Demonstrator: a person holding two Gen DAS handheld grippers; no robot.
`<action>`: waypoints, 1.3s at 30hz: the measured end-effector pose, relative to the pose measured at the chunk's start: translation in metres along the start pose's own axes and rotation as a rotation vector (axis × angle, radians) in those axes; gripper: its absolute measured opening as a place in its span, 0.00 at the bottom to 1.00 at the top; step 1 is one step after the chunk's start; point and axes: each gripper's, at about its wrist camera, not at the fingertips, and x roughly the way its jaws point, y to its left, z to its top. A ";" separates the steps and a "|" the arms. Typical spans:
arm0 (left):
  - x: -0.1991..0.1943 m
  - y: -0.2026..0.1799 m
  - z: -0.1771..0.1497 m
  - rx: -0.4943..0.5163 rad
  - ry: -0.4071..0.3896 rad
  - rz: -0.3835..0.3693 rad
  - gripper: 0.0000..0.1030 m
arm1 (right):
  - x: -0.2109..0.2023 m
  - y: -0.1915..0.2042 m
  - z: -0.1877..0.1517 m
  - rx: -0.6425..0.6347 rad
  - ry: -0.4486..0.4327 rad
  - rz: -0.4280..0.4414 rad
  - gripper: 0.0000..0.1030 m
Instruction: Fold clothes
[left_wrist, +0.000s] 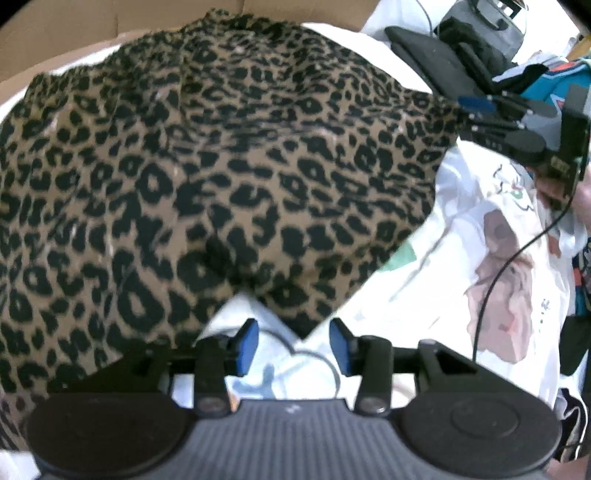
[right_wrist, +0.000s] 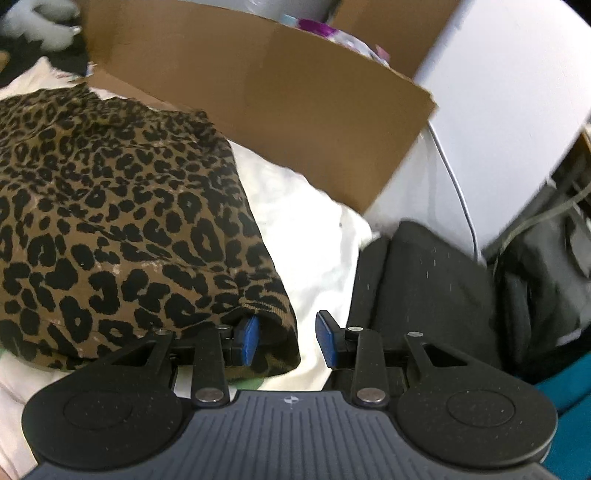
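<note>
A leopard-print garment (left_wrist: 221, 166) lies spread and rumpled over white bedding and fills most of the left wrist view. One pointed corner of it reaches down to the gap of my left gripper (left_wrist: 294, 347), which is open, its blue pads (left_wrist: 246, 345) wide apart with nothing pinched. My right gripper (right_wrist: 290, 345) is open too. The garment's near corner (right_wrist: 273, 325) drapes over its left pad and lies partly between the jaws. In the left wrist view the right gripper (left_wrist: 476, 110) sits at the garment's far right corner.
A brown cardboard box (right_wrist: 277, 110) stands behind the garment. Dark folded clothes (right_wrist: 424, 288) lie to the right on the white bedding (right_wrist: 314, 240). A printed white sheet (left_wrist: 480, 240), a black cable (left_wrist: 517, 251) and teal clothing (left_wrist: 554, 85) are on the right side.
</note>
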 end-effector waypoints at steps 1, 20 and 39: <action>0.001 0.000 -0.002 -0.006 0.004 0.003 0.45 | -0.001 0.001 0.001 -0.015 -0.011 0.005 0.39; 0.026 -0.010 -0.013 -0.090 -0.073 -0.004 0.49 | 0.011 -0.036 0.002 0.298 0.059 0.057 0.03; -0.041 -0.028 -0.021 0.025 -0.131 -0.126 0.03 | 0.004 -0.051 0.001 0.426 0.070 0.085 0.03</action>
